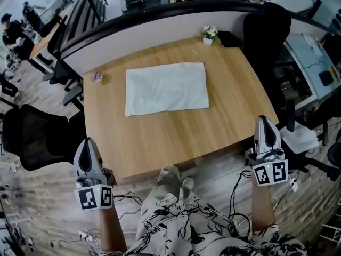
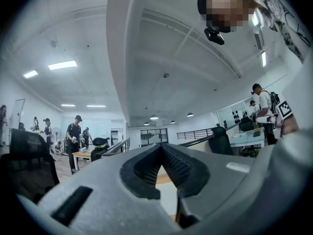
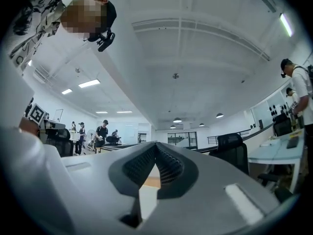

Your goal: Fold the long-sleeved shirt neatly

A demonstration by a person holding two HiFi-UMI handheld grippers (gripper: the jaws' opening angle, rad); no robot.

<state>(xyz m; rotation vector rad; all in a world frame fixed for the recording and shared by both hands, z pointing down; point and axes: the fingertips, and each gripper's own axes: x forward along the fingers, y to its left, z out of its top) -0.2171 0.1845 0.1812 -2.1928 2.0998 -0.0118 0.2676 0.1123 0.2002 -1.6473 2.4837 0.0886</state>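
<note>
Head view: long-sleeved shirt (image 1: 166, 88) is lying folded into a flat pale rectangle on the wooden table (image 1: 176, 135), toward its far half. Small potted flower (image 1: 209, 34) is sitting at the far edge, purple scrap (image 1: 97, 77) near the left edge. Left gripper (image 1: 88, 143) and right gripper (image 1: 265, 120) are hovering off the near edge, well apart from the shirt, jaws pressed together, gripping nothing.
</note>
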